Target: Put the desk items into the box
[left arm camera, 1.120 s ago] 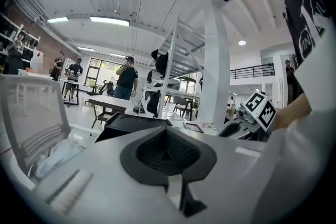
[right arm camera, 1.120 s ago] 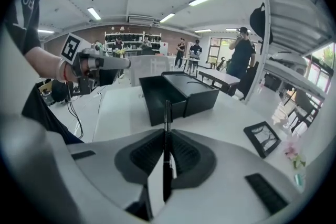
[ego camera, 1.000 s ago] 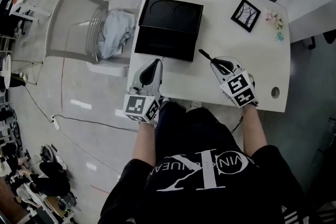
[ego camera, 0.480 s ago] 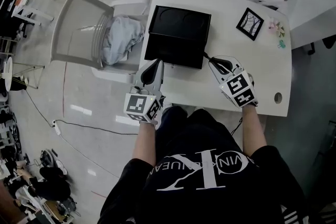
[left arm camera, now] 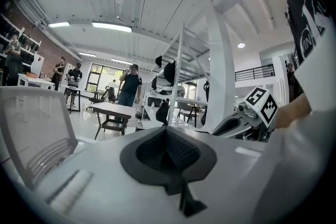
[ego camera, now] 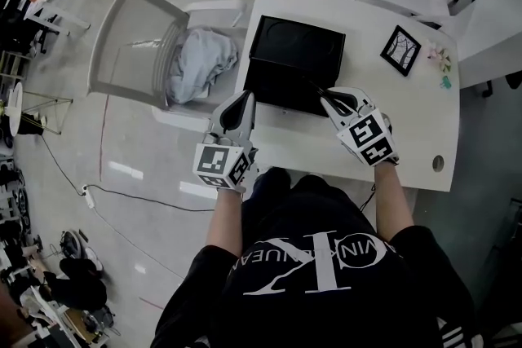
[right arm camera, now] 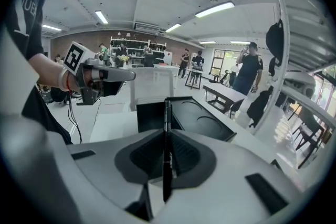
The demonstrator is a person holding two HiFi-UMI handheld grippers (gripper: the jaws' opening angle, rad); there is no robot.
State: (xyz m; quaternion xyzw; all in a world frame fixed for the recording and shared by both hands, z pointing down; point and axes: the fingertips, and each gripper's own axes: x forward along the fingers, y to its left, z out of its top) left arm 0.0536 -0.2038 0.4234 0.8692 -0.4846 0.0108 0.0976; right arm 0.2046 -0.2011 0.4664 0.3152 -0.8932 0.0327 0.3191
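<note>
Head view looks steeply down from above the person onto the counter (ego camera: 408,151) and box (ego camera: 289,53); left gripper view sits low behind its jaws, tilted up at the room, catching the right hand-held gripper (left arm camera: 231,124); right gripper view looks closely across the same box, catching the left hand-held gripper (right arm camera: 123,75).

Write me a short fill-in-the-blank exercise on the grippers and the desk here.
The right gripper is shut on a black ____.
The left gripper is shut and holds ____.
The open black box stands on the white ____.
A grey cloth lies on the ____ beside it.
Missing: pen; nothing; desk; chair.
</note>
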